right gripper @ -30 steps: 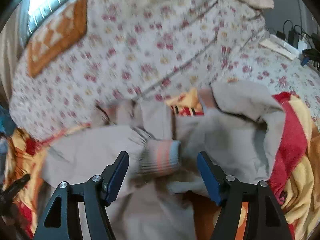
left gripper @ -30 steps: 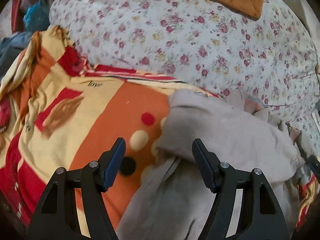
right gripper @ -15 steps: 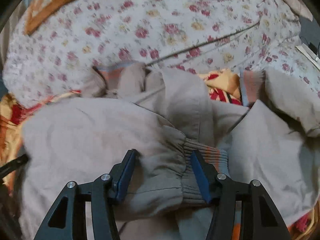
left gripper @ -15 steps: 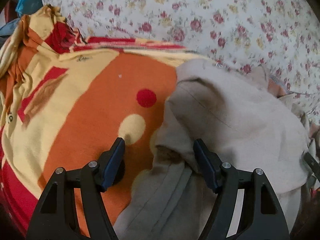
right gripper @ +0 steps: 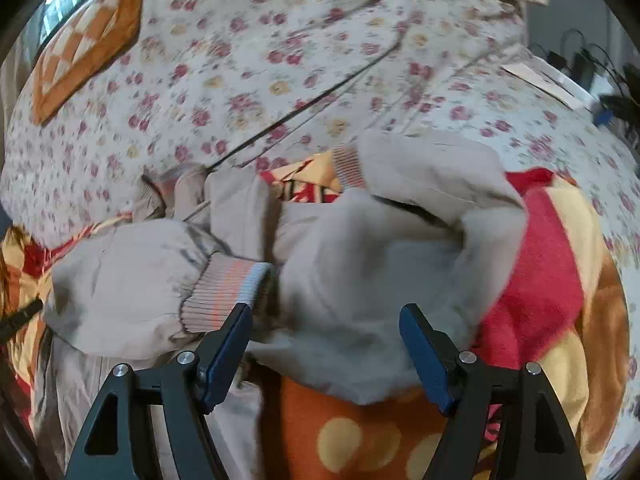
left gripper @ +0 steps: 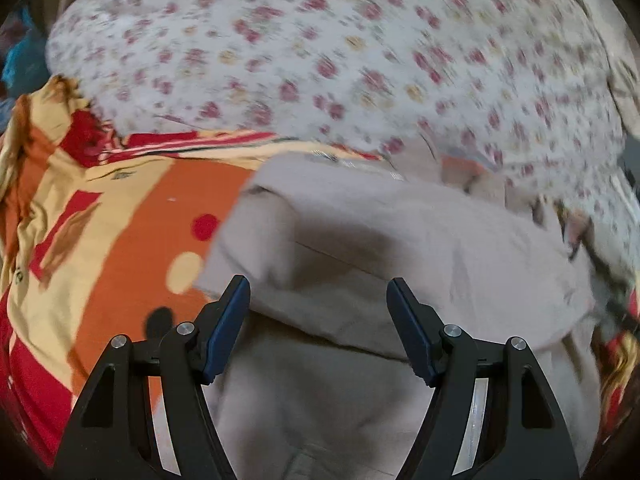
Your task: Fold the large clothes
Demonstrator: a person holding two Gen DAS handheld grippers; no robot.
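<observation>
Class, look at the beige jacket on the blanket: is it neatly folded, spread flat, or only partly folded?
Partly folded: one sleeve lies across the jacket, whose body is still rumpled.

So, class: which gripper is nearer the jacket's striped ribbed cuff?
Right. The right gripper hovers open just below the cuff; the left gripper sits over plain jacket fabric.

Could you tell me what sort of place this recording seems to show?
Most likely a bedroom: a white quilt with small red flowers covers a bed, an orange, red and yellow fleece blanket lies over it, and a beige jacket with ribbed striped cuffs lies on top.
</observation>
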